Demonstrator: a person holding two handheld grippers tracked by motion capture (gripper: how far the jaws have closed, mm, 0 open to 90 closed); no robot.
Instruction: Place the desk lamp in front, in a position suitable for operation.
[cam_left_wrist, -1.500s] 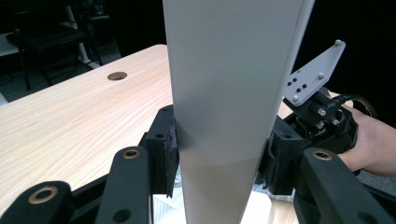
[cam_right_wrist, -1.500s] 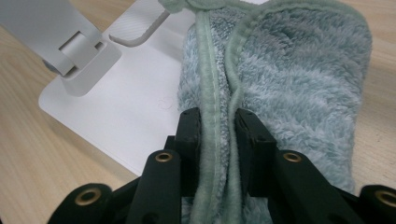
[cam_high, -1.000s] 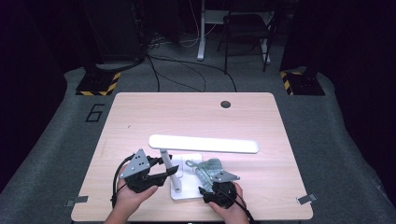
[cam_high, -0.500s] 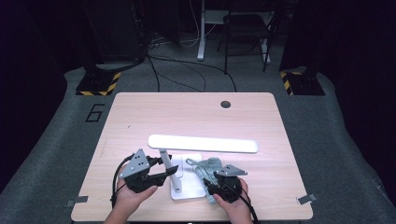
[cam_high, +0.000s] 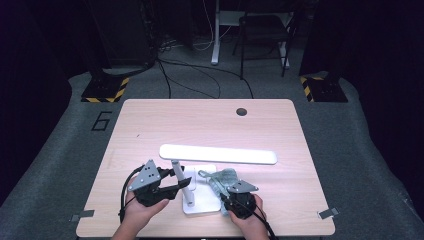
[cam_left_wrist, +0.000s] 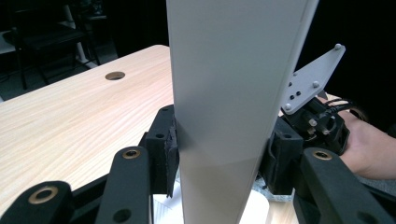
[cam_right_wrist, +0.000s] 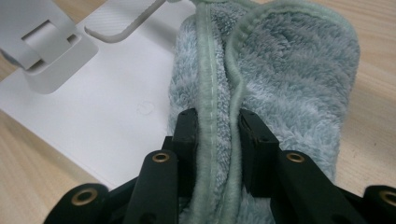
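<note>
A white desk lamp stands near the table's front edge, with a long bar head (cam_high: 220, 154), a slim post (cam_high: 176, 169) and a flat base (cam_high: 200, 202). My left gripper (cam_high: 184, 179) is shut on the post (cam_left_wrist: 229, 93), one pad on each side. A pale green fluffy cloth (cam_high: 222, 177) lies folded, partly over the base's right edge. My right gripper (cam_high: 230, 191) points into it. Its jaws have just been closing, and they now pinch a hemmed fold of the cloth (cam_right_wrist: 289, 70) between the pads of the right gripper (cam_right_wrist: 217, 130).
The lamp base (cam_right_wrist: 107, 107) lies just left of the cloth. A round cable hole (cam_high: 241, 111) sits near the table's far edge. Beyond the table are cables on the floor, a chair and striped stands. The right hand and its gripper (cam_left_wrist: 317, 116) show behind the post.
The right gripper has edged a little toward the cloth and now sits on its near end. The left gripper and the lamp have stayed where they were.
</note>
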